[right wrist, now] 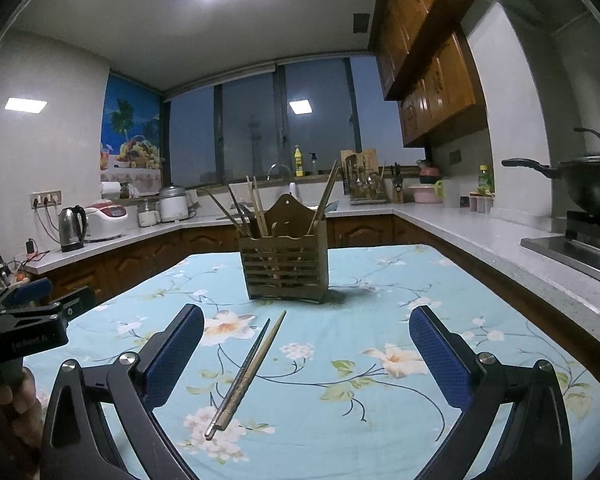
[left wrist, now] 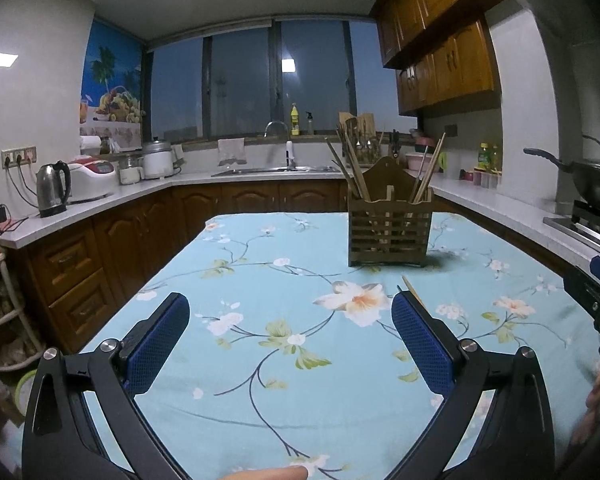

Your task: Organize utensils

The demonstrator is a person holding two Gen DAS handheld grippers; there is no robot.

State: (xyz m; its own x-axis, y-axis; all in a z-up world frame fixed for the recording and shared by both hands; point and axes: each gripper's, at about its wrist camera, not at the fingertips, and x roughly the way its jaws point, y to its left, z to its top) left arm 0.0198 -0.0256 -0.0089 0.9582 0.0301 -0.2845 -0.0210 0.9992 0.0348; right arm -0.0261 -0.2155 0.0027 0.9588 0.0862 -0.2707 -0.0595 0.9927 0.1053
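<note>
A slatted wooden utensil holder stands on the table with several chopsticks leaning out of it. A pair of chopsticks lies on the cloth in front of the holder, between the right gripper's fingers and closer to the left one. In the left wrist view only a chopstick tip shows behind the right finger. My left gripper is open over bare cloth. My right gripper is open above the lying pair, touching nothing.
The table wears a light-blue floral cloth. Counters run around it, with a kettle, a sink and a black wok on the stove at right. A hand holds the other gripper at the left edge.
</note>
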